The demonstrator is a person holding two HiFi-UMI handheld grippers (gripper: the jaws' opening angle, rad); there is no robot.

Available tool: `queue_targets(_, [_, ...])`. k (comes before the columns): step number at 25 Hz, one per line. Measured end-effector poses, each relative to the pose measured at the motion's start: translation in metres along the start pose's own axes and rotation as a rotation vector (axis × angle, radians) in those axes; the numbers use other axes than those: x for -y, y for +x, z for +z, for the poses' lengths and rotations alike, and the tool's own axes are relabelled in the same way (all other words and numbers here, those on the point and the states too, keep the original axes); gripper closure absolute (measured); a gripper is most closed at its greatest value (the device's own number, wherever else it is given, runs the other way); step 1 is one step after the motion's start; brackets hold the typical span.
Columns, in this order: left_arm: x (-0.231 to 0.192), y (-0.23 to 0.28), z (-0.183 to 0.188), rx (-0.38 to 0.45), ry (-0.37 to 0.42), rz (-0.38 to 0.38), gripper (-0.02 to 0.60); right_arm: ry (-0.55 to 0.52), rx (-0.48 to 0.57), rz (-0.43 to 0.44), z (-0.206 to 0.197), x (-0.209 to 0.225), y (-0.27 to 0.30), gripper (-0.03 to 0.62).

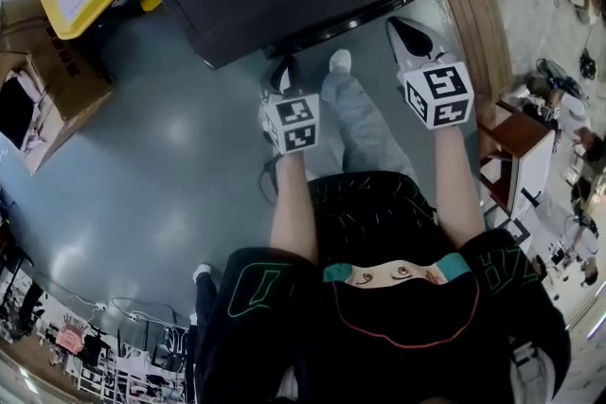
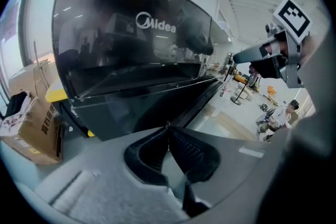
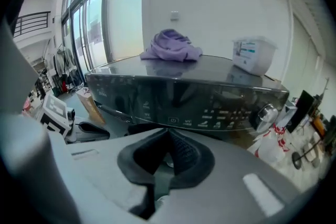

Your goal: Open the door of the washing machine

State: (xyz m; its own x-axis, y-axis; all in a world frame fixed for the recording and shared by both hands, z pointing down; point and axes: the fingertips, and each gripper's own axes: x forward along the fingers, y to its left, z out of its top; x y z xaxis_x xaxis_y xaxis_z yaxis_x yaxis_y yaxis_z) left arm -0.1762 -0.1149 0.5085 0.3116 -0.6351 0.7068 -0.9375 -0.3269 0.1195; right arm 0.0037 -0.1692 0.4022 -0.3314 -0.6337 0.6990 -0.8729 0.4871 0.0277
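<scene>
Your left gripper [image 2: 168,127] and right gripper [image 3: 168,132], lower centre: both closed, empty. Black glossy washing machine [image 3: 184,105], upper frame: dark tinted door [image 2: 131,34] likely rigid, hinged, slick; hook front edge.

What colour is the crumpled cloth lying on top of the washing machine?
Lilac; the cloth shows best in the right gripper view.

Black green-lined shirt [image 1: 254,298], grey trousers [image 1: 365,123], grey left tongs [image 2: 168,127].

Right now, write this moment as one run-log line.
left tongs shut, empty | right tongs shut, empty | Midea washing machine untouched
</scene>
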Motion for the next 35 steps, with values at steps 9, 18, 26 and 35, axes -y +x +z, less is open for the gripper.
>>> queue_targets(9, [-0.016, 0.031, -0.045, -0.176, 0.131, 0.026, 0.451, -0.367, -0.150, 0.224, -0.021, -0.025, 0.042, 0.462])
queue_targets(18, [-0.006, 0.062, -0.063, -0.297, 0.253, -0.023, 0.359, -0.990, -0.344, 0.287, -0.063, -0.019, 0.065, 0.413])
queue_targets(26, [-0.012, 0.071, -0.067, -0.302, 0.204, 0.020, 0.411, -1.039, -0.292, 0.300, -0.060, -0.016, 0.067, 0.441])
queue_targets(35, [-0.011, 0.072, -0.072, -0.325, 0.185, 0.070, 0.411, -1.138, -0.249, 0.359, -0.062, -0.017, 0.067, 0.468])
